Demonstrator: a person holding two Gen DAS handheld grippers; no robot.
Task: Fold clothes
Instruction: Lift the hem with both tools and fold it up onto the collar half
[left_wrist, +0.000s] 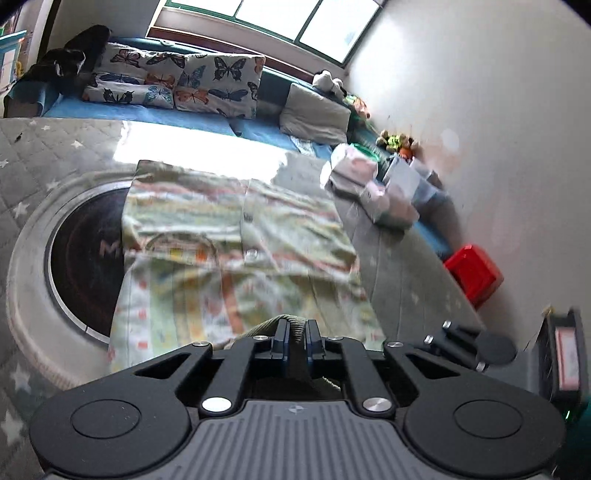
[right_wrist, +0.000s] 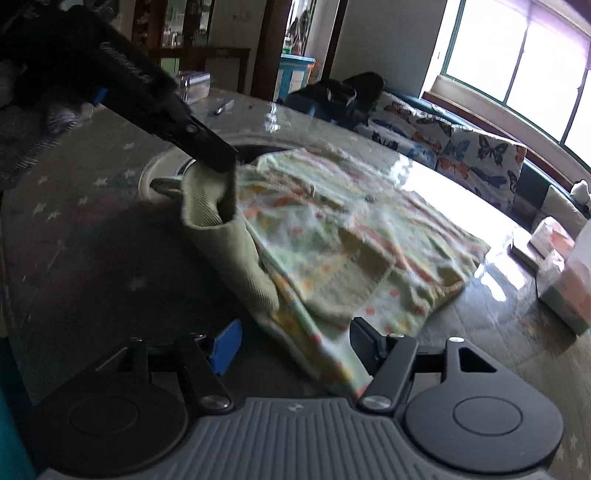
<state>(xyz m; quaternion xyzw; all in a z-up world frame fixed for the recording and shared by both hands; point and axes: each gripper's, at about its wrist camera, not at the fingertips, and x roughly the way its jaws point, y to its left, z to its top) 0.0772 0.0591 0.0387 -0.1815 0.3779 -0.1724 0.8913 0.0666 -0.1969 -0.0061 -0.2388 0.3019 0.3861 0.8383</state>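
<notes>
Left gripper (right_wrist: 221, 162) clamped on ribbed cuff (right_wrist: 207, 206) of patterned garment (right_wrist: 351, 229) lying on surface (right_wrist: 92, 240); right gripper (right_wrist: 291, 350) wide, empty. Carry cuff inward, keep fabric taut.

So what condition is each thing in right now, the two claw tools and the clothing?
Left gripper: shut on the ribbed cuff, lifting it.
Right gripper: open, fingers either side of the garment's near edge.
Patterned garment: lying on the table, partly folded, rumpled.
</notes>
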